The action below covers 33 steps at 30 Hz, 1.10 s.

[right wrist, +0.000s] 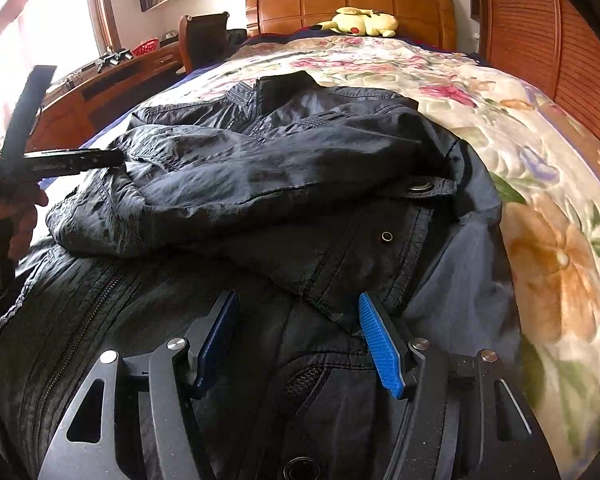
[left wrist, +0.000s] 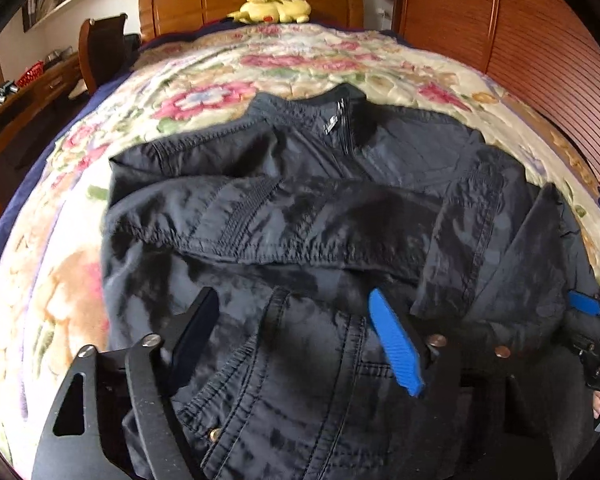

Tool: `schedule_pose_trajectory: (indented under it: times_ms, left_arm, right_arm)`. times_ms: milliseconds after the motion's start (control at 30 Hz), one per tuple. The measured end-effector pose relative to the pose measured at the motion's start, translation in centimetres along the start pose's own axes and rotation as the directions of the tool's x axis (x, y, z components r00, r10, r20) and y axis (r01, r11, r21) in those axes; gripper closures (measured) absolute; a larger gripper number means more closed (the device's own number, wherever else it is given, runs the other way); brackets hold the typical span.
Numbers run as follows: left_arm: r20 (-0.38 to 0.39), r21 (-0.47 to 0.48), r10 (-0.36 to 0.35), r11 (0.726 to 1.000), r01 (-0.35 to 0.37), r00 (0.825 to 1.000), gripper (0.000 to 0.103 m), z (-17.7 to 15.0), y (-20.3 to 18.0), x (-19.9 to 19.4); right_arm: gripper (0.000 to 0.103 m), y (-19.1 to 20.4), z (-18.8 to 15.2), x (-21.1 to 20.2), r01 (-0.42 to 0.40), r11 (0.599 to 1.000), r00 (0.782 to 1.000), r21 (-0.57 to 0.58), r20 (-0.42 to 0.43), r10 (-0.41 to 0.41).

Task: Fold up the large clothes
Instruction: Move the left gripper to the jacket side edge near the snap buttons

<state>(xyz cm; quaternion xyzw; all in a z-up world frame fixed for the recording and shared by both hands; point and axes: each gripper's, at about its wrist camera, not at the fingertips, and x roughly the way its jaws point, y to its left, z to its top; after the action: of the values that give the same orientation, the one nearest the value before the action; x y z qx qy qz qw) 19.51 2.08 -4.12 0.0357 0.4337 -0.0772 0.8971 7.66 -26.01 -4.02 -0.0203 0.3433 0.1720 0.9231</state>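
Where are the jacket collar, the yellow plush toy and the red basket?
jacket collar (right wrist: 284, 82): right wrist view, on the upright collar flap.
yellow plush toy (left wrist: 274, 8): left wrist view, mid body, by the headboard.
red basket (right wrist: 146, 46): right wrist view, its side wall, on the desk.

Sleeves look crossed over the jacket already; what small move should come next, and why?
Probably lower both hand-held grippers, left and right, onto the near hem of the black jacket and pinch it. Both stand open above the fabric, and the sleeves lie folded across its front, so the bottom half looks next.
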Motion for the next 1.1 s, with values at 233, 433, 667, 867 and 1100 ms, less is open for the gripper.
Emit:
schedule_pose_trajectory:
  times_ms: [233, 433, 667, 867, 1100]
  left_arm:
    - [-0.050, 0.015, -0.059, 0.998, 0.060, 0.997, 0.069, -1.3, -0.8, -0.1]
    - [-0.007, 0.066, -0.042, 0.997, 0.042, 0.999, 0.083, -2.9, -2.1, -3.3]
    - [0.113, 0.079, -0.054, 0.996, 0.045, 0.992, 0.085, -6.8, -2.7, -9.9]
    - [0.154, 0.108, -0.077, 0.992, 0.061, 0.985, 0.085, -11.2, -4.8, -13.5]
    - [0.159, 0.113, -0.051, 0.993, 0.033, 0.986, 0.085, -14.0, -6.4, -14.8]
  right_arm:
    - [0.038, 0.1, 0.0, 0.1, 0.004, 1.000, 1.000, 0.000, -0.001, -0.004]
    - [0.038, 0.3, 0.0, 0.2, 0.019, 1.000, 1.000, -0.004, -0.004, -0.019]
    - [0.038, 1.4, 0.3, -0.2, 0.098, 0.994, 0.995, -0.039, 0.005, -0.098]
    - [0.038, 2.3, -0.4, -3.4, 0.132, 0.991, 0.989, -0.001, 0.067, -0.131]
    - [0.038, 4.0, -2.4, -6.1, 0.129, 0.992, 0.987, -0.013, 0.094, -0.128]
